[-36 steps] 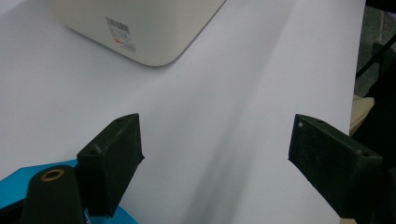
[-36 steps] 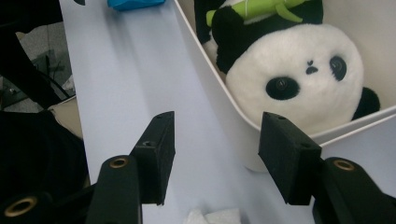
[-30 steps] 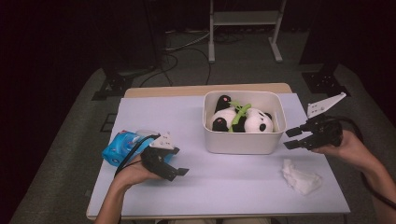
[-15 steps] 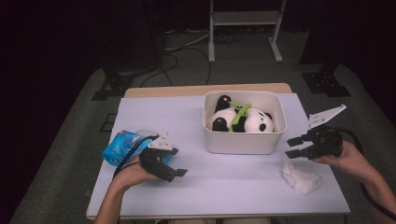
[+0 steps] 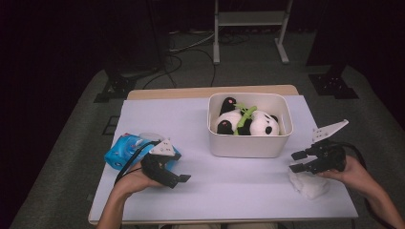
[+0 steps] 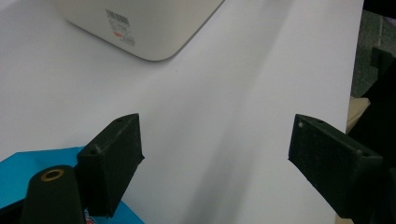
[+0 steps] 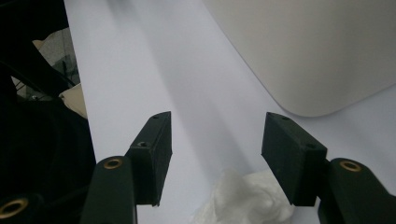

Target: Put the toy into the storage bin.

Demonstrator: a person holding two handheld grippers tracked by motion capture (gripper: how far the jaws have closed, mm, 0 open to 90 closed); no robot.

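While the white table cover [image 5: 200, 191] carries everything in play, the biggest item on it is the white bin [image 5: 249, 143], which stands toward the far right and holds a panda plush [image 5: 258, 122] with a green piece across it. Next in size is the blue packet [image 5: 122, 150], lying at the left edge just behind the left gripper [image 5: 184, 178]. That gripper rests over bare cover with its jaws wide apart and nothing between them.

The right gripper [image 5: 297, 161] hangs close above the crumpled white tissue [image 5: 309, 186], which lies near the right front corner, apart from the bin. Its jaws have just been opening and stand moderately wide; in the right gripper view the tissue [image 7: 245, 198] lies just below and short of the pads, not gripped.

Handling judgement: the tissue looks very light, soft and compressible, with no stiffness and little risk of damage. It should crush to almost nothing under the pads, so a shallow pinch may slip off. Take hold across the thickest raised fold at the middle of the wad, pads low to the cover.
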